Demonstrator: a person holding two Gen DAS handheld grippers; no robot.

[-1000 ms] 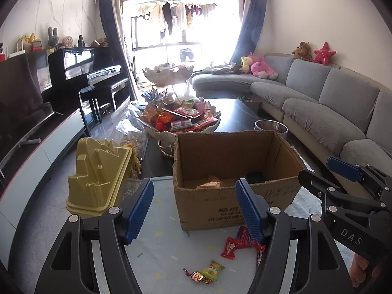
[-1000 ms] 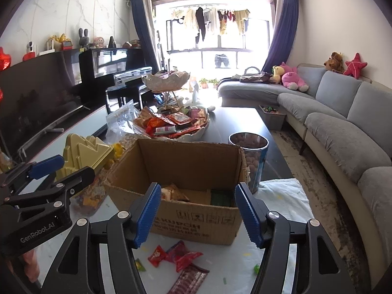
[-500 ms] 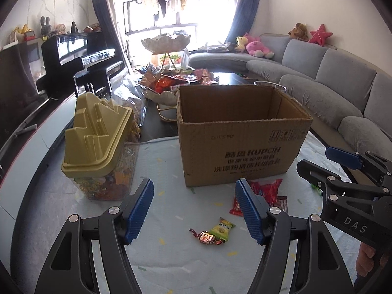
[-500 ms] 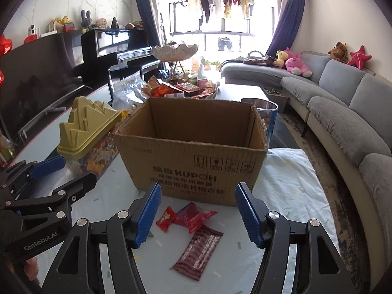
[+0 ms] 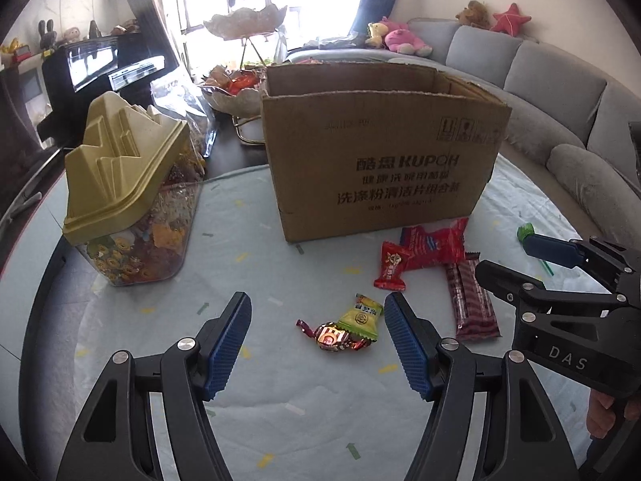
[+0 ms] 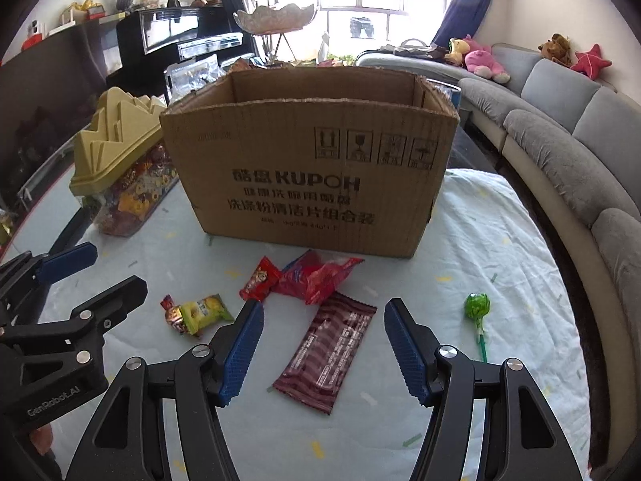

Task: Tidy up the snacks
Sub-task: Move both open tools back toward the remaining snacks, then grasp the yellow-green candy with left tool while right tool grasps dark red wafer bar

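Observation:
An open cardboard box point(image 5: 380, 168) point(image 6: 308, 176) stands on the pale cloth. In front of it lie loose snacks: a green-yellow candy point(image 5: 360, 314) point(image 6: 202, 312) with a small red foil sweet point(image 5: 330, 334) beside it, red packets point(image 5: 432, 242) point(image 6: 316, 276), a dark maroon bar point(image 5: 472, 300) point(image 6: 326, 354) and a green lollipop point(image 6: 476, 306). My left gripper point(image 5: 316, 344) is open, low over the candy pair. My right gripper point(image 6: 322, 348) is open, with the maroon bar lying between its fingers, untouched.
A clear jar with a yellow stepped lid point(image 5: 128, 200) point(image 6: 120, 168), full of sweets, stands left of the box. Behind the box are a tiered dish of snacks point(image 5: 236, 88) and a dark table. A grey sofa point(image 6: 561, 144) curves along the right.
Both grippers have come down and tilted toward the cloth. The box interior has dropped out of sight and the loose snacks now lie between the fingers. Neither gripper's opening has changed.

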